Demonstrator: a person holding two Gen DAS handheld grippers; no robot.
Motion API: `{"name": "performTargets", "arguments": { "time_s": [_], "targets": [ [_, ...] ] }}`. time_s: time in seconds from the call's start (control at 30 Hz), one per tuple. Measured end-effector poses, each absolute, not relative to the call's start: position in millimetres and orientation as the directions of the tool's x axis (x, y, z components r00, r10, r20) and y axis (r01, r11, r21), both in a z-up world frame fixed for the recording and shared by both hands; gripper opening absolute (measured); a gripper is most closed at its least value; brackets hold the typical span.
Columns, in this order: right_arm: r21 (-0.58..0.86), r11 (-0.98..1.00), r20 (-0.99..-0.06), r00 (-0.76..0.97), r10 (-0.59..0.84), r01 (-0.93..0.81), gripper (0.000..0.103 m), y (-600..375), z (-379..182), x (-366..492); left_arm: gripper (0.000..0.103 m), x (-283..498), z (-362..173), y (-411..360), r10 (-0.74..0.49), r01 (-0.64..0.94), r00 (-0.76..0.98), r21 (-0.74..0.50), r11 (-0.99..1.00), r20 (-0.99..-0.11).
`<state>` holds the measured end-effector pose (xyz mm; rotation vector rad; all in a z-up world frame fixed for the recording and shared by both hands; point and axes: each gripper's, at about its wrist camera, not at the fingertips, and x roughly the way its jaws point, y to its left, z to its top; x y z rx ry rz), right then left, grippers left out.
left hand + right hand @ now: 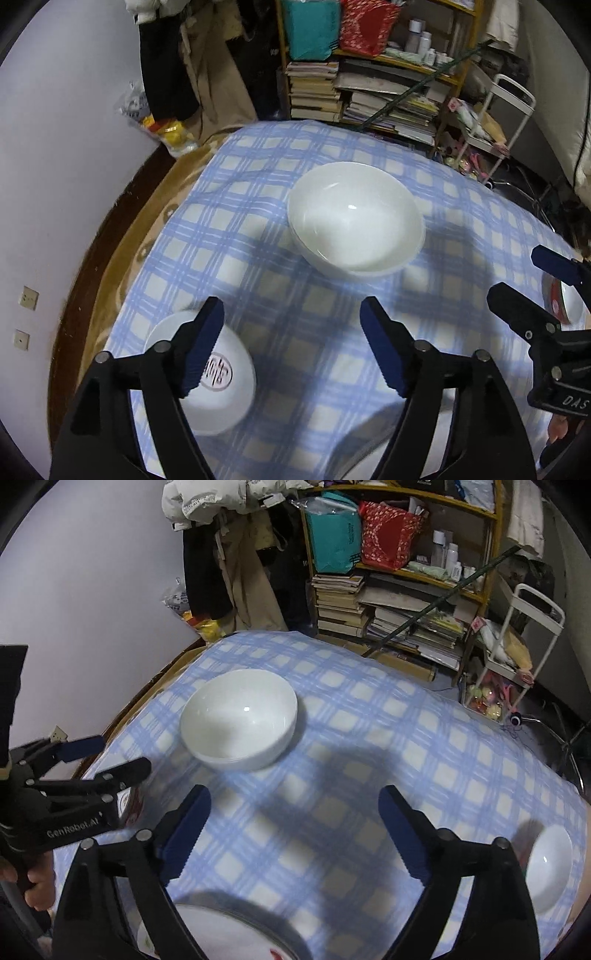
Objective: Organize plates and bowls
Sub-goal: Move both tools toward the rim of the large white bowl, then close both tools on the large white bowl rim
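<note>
While both grippers are held empty above the tabletop (295, 350), no dish is gripped.

The left gripper (291, 347) and right gripper (295, 830) are carried with jaws spread wide, judged ready for a rim. The stacked white bowls (354, 218) are set near the middle of the checked cloth; a marked bowl (218, 384) lies under the left gripper, a red-rimmed plate (236, 938) under the right, and a small white bowl (548, 867) well apart at the right edge.

A blue checked tablecloth (332, 775) covers the table, bearing stacked white bowls (240, 720) and scattered dishes.
</note>
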<state>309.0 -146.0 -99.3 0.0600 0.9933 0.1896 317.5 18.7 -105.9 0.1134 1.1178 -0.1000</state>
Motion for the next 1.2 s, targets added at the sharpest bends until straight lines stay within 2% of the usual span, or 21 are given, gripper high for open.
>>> {"name": "performTargets", "arguments": {
  "time_s": [0.5, 0.8, 0.87, 0.9, 1.07, 1.1, 1.13, 1.17, 1.2],
  "targets": [
    [0.132, 0.989, -0.869, 0.471, 0.149, -0.07, 0.097, -136.5, -140.3, 385.0, 0.079, 401.7, -154.9, 31.5, -0.007, 0.126, 0.369, 0.042, 0.991, -0.929],
    [0.132, 0.99, -0.893, 0.428, 0.141, -0.051, 0.097, -136.7, -157.3, 403.9, 0.079, 422.1, -183.4, 16.9, 0.0, 0.158, 0.311, 0.051, 0.986, -0.95],
    [0.137, 0.99, -0.899, 0.414, 0.143, -0.044, 0.094, -137.9, -160.8, 405.8, 0.078, 422.6, -190.9, 13.3, 0.001, 0.162, 0.294, 0.051, 0.985, -0.956],
    [0.138, 0.99, -0.904, 0.403, 0.143, -0.043, 0.089, -138.6, -163.1, 407.0, 0.077, 422.3, -192.5, 12.4, 0.004, 0.165, 0.292, 0.054, 0.985, -0.956],
    [0.138, 0.989, -0.921, 0.362, 0.145, -0.045, 0.071, -141.8, -171.4, 410.6, 0.041, 419.8, -198.7, 9.7, -0.059, 0.163, 0.26, -0.017, 0.987, -0.964],
    [0.162, 0.986, -0.921, 0.353, 0.167, -0.043, 0.064, -143.6, -173.2, 411.4, 0.038, 419.5, -197.7, 9.0, -0.072, 0.161, 0.261, -0.03, 0.987, -0.963],
    [0.186, 0.982, -0.919, 0.347, 0.187, -0.036, 0.055, -145.7, -174.7, 412.2, 0.029, 419.3, -196.2, 8.0, -0.083, 0.161, 0.265, -0.041, 0.986, -0.961],
    [0.214, 0.977, -0.916, 0.342, 0.209, -0.024, 0.051, -147.7, -176.3, 412.7, 0.019, 419.3, -195.4, 7.1, -0.094, 0.164, 0.266, -0.051, 0.985, -0.959],
    [0.254, 0.967, -0.912, 0.331, 0.243, -0.012, 0.04, -149.6, -178.6, 413.4, 0.019, 418.7, -194.0, 5.4, -0.107, 0.165, 0.263, -0.065, 0.984, -0.959]
  ]
}}
